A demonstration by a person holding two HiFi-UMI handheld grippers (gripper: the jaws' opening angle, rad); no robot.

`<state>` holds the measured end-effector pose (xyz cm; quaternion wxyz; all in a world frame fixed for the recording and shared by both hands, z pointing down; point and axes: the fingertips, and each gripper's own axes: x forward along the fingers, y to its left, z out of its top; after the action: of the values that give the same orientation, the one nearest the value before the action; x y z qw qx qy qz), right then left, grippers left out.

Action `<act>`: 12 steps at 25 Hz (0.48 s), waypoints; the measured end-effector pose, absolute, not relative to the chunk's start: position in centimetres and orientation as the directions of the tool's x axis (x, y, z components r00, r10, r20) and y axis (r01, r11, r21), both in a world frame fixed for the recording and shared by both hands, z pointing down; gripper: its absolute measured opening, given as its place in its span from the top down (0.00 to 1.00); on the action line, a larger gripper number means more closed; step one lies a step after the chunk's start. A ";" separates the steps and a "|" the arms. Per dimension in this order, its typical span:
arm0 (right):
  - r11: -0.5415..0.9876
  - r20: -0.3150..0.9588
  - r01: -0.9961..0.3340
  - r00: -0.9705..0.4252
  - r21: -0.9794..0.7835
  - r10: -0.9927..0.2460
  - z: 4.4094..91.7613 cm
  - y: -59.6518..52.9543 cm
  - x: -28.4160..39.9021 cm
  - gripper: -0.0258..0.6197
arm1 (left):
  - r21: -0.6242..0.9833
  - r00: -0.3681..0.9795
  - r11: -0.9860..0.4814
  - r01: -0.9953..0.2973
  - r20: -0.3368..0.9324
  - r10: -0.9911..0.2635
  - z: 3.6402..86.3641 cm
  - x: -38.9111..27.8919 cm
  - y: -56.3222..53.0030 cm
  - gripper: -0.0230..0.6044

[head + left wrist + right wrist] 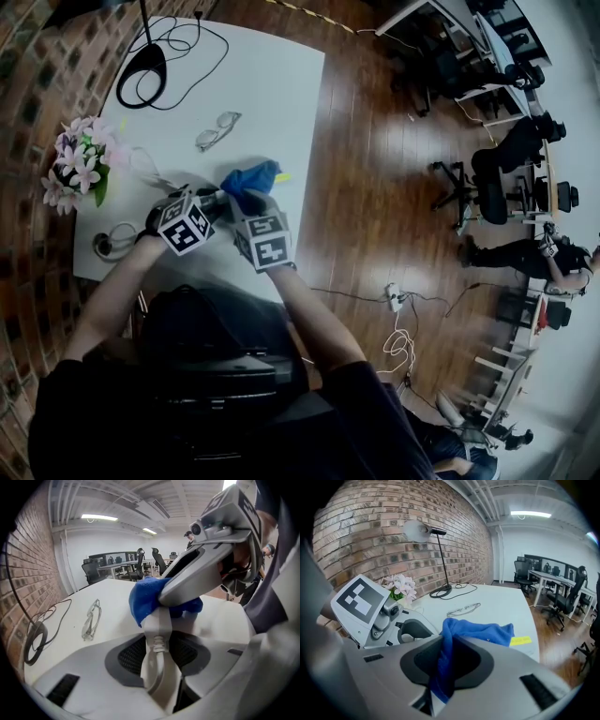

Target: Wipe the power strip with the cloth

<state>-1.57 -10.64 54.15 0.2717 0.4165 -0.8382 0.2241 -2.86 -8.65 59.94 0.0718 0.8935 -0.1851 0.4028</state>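
Blue cloth (478, 632) is pinched in the closed jaws of the right gripper (440, 667); one end hangs down between them and the rest spreads forward over the gripper's nose. In the left gripper view the same cloth lies draped over the far part of a white power strip (159, 620), with the right gripper pressing on top of it from the upper right.

The left gripper (157, 663) has its jaws clamped on the near end of the power strip, where the ribbed cord collar shows just below the cloth's edge. In the head view the two grippers sit close together at the near edge of a white table (272, 84), their marker cubes side by side, and the cloth is bunched just beyond them.

A yellow sticky note (520, 641) lies just beside the cloth. A pair of glasses (217, 129) rests farther out on the table, apart from the cloth. Pink flowers (80, 159) stand at the left edge by the brick wall, and a black desk lamp (440, 559) with its cable stands at the far corner.
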 end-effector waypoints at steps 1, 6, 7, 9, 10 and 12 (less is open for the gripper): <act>0.553 0.641 -0.820 -0.506 -0.148 -0.578 54.2 -10.5 -1.7 0.87 | -0.023 0.607 -0.922 -0.386 0.746 -0.273 59.9 -2.8 -8.6 0.69; 0.559 0.639 -0.815 -0.512 -0.151 -0.574 54.3 -10.1 -2.3 0.87 | -0.034 0.608 -0.925 -0.377 0.745 -0.275 60.1 -2.9 -8.6 0.69; 0.562 0.640 -0.813 -0.516 -0.156 -0.569 54.2 -10.0 -2.6 0.87 | -0.036 0.608 -0.926 -0.375 0.745 -0.275 60.1 -2.9 -8.5 0.69; 0.569 0.638 -0.805 -0.529 -0.169 -0.560 54.2 -9.7 -3.1 0.87 | -0.037 0.608 -0.929 -0.368 0.746 -0.271 60.1 -2.9 -8.4 0.69; 0.574 0.636 -0.800 -0.537 -0.174 -0.555 54.3 -9.6 -3.3 0.87 | -0.037 0.609 -0.930 -0.365 0.746 -0.269 60.2 -3.0 -8.4 0.69; 0.580 0.632 -0.793 -0.549 -0.186 -0.548 54.3 -9.3 -3.7 0.87 | -0.038 0.609 -0.932 -0.362 0.747 -0.266 60.2 -3.1 -8.3 0.69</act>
<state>-3.71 -9.29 54.32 0.2640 0.3950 -0.8487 0.2323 -3.10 -8.31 60.25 0.0586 0.8950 -0.1754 0.4060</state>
